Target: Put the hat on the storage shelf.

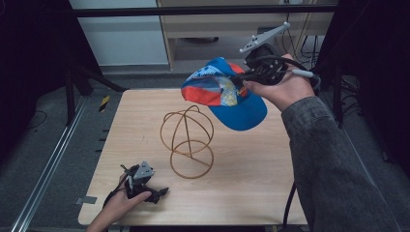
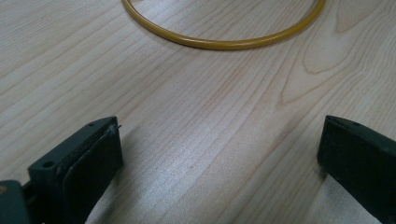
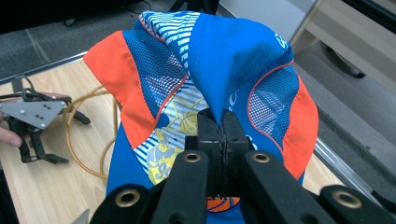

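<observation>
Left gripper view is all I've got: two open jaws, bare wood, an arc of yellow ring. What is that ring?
Observer: It's the base hoop of a wire stand, a round cage of hoops standing mid-table.
Operator: Where's the other gripper?
Observer: The right gripper is raised above the table's far right side, with its jaws shut on a cap.
Operator: Cap on the stand yet?
Observer: No. The cap hangs in the air, up and to the right of the stand, apart from it.
Operator: And my gripper?
Observer: The left gripper rests low at the near left of the table, jaws pointing right, short of the stand.
</observation>
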Demonstrator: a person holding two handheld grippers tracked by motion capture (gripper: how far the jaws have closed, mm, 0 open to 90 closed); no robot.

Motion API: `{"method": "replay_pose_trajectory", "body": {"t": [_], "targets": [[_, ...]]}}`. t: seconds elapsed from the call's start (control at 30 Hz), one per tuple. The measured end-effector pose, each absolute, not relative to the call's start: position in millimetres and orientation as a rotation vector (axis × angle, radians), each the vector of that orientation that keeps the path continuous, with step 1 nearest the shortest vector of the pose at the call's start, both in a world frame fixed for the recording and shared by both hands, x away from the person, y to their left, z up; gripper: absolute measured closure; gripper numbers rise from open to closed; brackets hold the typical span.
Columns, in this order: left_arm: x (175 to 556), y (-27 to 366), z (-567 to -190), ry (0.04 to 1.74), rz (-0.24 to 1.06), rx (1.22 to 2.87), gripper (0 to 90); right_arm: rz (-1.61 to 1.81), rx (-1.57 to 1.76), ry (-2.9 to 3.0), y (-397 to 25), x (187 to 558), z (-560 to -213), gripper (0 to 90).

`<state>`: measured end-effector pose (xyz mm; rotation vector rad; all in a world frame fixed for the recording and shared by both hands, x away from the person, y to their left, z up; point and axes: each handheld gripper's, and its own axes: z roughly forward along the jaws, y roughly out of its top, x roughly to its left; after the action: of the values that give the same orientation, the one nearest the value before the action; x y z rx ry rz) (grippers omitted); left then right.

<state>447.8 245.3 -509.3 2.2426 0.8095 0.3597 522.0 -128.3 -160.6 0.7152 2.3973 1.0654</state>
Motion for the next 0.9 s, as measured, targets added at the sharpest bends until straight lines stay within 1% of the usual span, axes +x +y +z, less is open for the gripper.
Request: {"method": "replay_pose_trajectory", "body": {"t": [0.37, 0.9], "targets": [[448, 245, -509, 0.807, 0.361, 2.244, 0.0, 1.075, 0.655, 2.415, -104, 522, -150, 89.8], [448, 245, -509, 0.809, 0.361, 2.242, 0.0, 1.076, 0.607, 2.447, -82, 523, -150, 89.9]]}}
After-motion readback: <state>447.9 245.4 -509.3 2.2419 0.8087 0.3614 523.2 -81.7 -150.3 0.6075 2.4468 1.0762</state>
